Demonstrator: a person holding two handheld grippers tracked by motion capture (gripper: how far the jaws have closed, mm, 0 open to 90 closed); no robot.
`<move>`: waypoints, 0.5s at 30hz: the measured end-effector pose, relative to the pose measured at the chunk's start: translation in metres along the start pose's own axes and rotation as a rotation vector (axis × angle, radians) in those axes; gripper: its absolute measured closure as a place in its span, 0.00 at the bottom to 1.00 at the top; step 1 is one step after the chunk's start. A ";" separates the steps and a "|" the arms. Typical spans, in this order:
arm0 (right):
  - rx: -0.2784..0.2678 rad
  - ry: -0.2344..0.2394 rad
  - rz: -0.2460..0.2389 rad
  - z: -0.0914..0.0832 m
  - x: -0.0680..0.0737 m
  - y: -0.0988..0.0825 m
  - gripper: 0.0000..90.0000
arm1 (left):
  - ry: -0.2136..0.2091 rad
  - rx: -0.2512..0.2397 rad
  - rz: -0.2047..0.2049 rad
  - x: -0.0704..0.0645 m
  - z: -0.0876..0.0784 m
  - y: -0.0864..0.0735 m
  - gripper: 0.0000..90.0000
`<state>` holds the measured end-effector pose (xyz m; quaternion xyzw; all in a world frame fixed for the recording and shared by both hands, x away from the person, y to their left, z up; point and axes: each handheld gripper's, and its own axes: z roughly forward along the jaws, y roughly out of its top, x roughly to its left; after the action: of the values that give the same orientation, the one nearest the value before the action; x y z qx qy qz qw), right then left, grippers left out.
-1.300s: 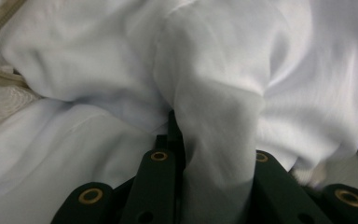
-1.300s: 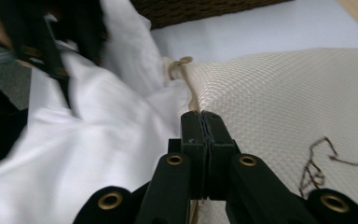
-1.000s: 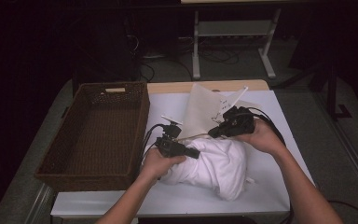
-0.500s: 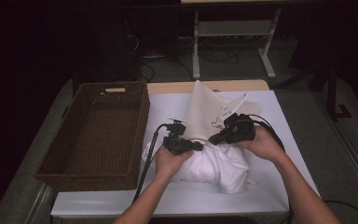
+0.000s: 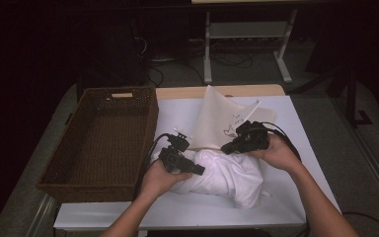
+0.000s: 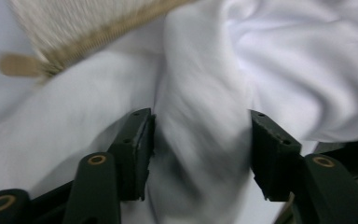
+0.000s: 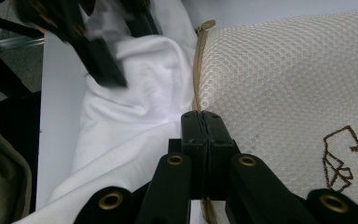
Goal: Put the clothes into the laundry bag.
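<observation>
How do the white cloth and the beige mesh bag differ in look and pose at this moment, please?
The white cloth is plain, smooth fabric; the mesh bag is beige honeycomb net with a zip and brown embroidery. The cloth lies bunched in a heap on the table; the bag's edge is held up, clamped in the shut right gripper. The left gripper has just been opening astride a fold of the cloth. Both are soft textiles, touching each other.

Right gripper (image 7: 206,122) jaws pressed together on zipper edge of cream mesh bag (image 7: 284,84), brown line drawing stitched at lower right. White cloth (image 7: 135,107) bunched left of bag, touching it. Other gripper (image 7: 98,51) blurred at upper left, over cloth.
</observation>
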<state>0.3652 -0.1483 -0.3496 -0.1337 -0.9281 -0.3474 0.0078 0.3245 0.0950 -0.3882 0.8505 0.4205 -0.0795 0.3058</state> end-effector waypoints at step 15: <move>0.005 0.012 -0.040 -0.012 0.012 0.000 0.99 | -0.330 -0.207 -0.115 -0.035 0.027 -0.009 0.88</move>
<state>0.3525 -0.1526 -0.3394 -0.1131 -0.9315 -0.3457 0.0066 0.2990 0.0599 -0.4004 0.7646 0.4186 -0.1914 0.4512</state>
